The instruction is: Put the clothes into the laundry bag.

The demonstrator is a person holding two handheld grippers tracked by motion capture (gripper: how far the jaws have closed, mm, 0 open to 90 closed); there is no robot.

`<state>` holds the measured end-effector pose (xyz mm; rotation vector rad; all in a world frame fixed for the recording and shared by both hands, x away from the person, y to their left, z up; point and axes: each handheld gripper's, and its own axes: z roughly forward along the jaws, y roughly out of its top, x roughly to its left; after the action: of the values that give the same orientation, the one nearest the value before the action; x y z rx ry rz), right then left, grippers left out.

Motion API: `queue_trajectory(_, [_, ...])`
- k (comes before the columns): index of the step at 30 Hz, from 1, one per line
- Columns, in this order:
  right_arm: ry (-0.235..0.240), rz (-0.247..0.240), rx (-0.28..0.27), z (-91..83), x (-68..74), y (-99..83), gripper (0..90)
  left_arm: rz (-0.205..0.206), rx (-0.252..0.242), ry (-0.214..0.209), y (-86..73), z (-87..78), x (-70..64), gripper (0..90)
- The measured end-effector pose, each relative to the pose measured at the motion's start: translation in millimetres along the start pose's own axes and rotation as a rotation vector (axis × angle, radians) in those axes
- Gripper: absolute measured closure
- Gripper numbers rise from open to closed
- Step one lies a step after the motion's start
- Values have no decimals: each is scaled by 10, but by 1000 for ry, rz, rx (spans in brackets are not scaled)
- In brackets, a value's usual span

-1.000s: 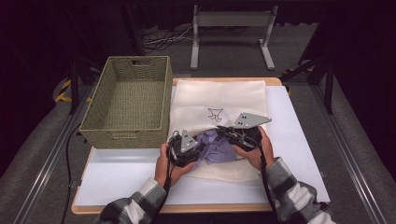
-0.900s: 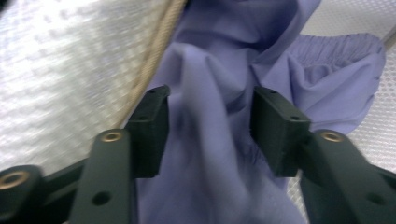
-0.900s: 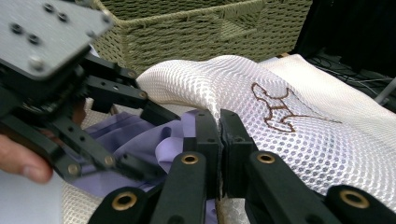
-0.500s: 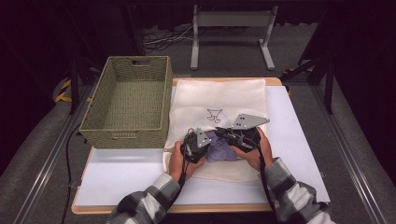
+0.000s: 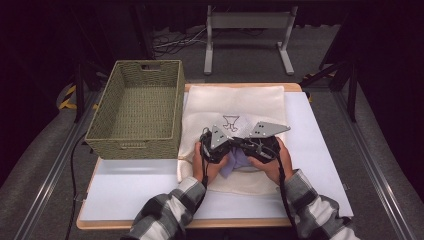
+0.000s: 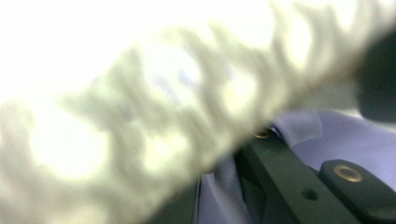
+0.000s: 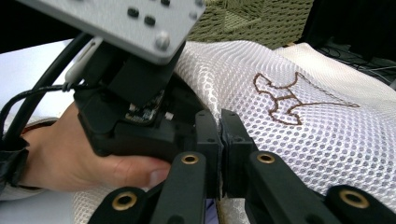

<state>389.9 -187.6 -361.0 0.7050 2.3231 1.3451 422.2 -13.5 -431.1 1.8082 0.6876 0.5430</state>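
A white mesh bag (image 5: 235, 100) with a brown drawing lies flat on the table, and a purple cloth (image 5: 241, 161) is bunched at its near end. Both grippers meet there. In the right gripper view my right gripper (image 7: 220, 135) is shut on the edge of the mesh bag (image 7: 289, 126), with the left gripper's body (image 7: 140, 116) and the hand (image 7: 84, 158) holding it right beside it. In the left gripper view my left gripper (image 6: 224, 182) pinches the purple cloth (image 6: 336, 140) under blurred mesh (image 6: 163, 116). From above, the left gripper (image 5: 220, 146) and right gripper (image 5: 250, 146) nearly touch.
A green woven basket (image 5: 135, 107) stands to the left of the bag, its side against the bag's edge. The white tabletop (image 5: 320, 150) is bare to the right and near the front edge. A metal stand (image 5: 247, 30) is behind the table.
The left gripper has moved right, up against the right gripper, carrying the purple cloth under the bag's mesh. Less purple cloth shows now. The right gripper has stayed in place.
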Motion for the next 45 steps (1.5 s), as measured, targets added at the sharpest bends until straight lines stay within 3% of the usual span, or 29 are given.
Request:
queue_trajectory(3, [2, 1, 5, 10, -2, -11, 885, -14, -31, 3, 38, 22, 26, 886])
queue_trajectory(5, [-6, -4, 10, 14, -10, -15, 885, 6, -10, 23, 50, 49, 14, 885])
queue_trajectory(8, [-8, 1, 17, 13, -39, -30, 886, -2, 18, -25, 21, 59, 24, 880])
queue_trajectory(11, [-15, 5, 16, 3, -58, -42, 886, 28, 33, -63, -18, 16, 23, 850])
queue_trajectory(16, [-23, 6, 10, -31, -82, -49, 886, 68, 47, -124, -50, -155, -12, 749])
queue_trajectory(18, [-23, 7, 7, -38, -90, -49, 886, 90, 58, -116, -34, -255, -34, 628])
queue_trajectory(19, [-24, 5, 8, -39, -91, -47, 886, 92, 55, -132, -34, -302, -37, 581])
queue_trajectory(26, [-24, 3, 8, -40, -92, -43, 886, 133, 29, -155, -137, -664, -84, 539])
queue_trajectory(31, [-20, 0, 15, -28, -88, -40, 886, 158, 111, -186, -291, -718, -169, 367])
queue_trajectory(33, [-21, -1, 15, -26, -84, -35, 886, 163, 180, -152, -341, -651, -203, 255])
queue_trajectory(35, [-23, -5, 16, -27, -78, -32, 886, 154, 221, -75, -376, -585, -211, 234])
queue_trajectory(36, [-24, -6, 14, -30, -76, -32, 886, 143, 221, -70, -381, -568, -198, 225])
queue_trajectory(38, [-22, -7, 15, -31, -74, -33, 886, 131, 267, -23, -376, -504, -181, 271])
queue_trajectory(40, [-21, -7, 15, -29, -73, -35, 886, 132, 282, -29, -364, -478, -167, 311])
queue_trajectory(44, [-15, -10, 16, -30, -64, -34, 886, 142, 315, -32, -341, -401, -147, 703])
queue_trajectory(45, [-15, -11, 16, -30, -62, -34, 886, 142, 313, -34, -333, -393, -144, 763])
